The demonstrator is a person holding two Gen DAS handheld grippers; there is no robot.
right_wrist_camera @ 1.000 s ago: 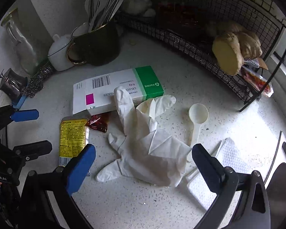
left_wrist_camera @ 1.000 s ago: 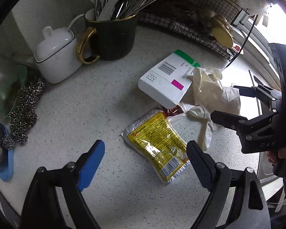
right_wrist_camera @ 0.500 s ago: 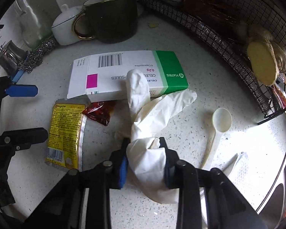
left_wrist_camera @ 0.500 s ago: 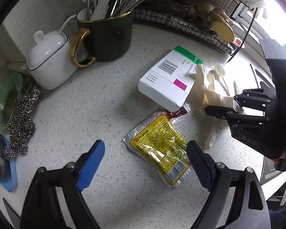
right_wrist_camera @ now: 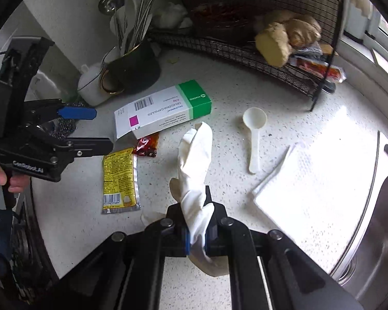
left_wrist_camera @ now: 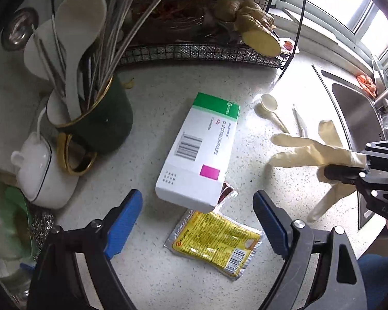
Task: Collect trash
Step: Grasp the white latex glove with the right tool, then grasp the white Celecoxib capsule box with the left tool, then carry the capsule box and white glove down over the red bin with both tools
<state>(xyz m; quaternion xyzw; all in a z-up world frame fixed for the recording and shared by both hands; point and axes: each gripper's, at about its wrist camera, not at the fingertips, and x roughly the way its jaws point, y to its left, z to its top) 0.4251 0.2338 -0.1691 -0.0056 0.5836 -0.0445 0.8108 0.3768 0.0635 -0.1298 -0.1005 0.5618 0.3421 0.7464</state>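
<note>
A cream rubber glove [right_wrist_camera: 194,155] hangs off the counter, its cuff pinched between the blue pads of my right gripper [right_wrist_camera: 196,235], whose jaws are closing on it. In the left wrist view the glove [left_wrist_camera: 310,149] dangles from that right gripper [left_wrist_camera: 349,165] at the right. My left gripper [left_wrist_camera: 196,201] is open and holds nothing, hovering over a white and green medicine box [left_wrist_camera: 201,149] and a yellow sachet [left_wrist_camera: 214,240]. A small red sachet [right_wrist_camera: 147,147] lies by the box [right_wrist_camera: 165,111]. A plastic scoop [right_wrist_camera: 254,129] and a white napkin [right_wrist_camera: 310,180] rest on the counter.
A dark green mug of utensils [left_wrist_camera: 101,118] and a white lidded pot [left_wrist_camera: 41,170] stand at the left. A black wire rack [left_wrist_camera: 199,51] with ginger lines the back. The steel sink [left_wrist_camera: 357,118] is at the right. A steel scourer [right_wrist_camera: 64,126] lies near the left gripper [right_wrist_camera: 101,129].
My right gripper went from open over the glove to shut on it and lifted it off the counter. My left gripper rolled and moved closer to the medicine box.
</note>
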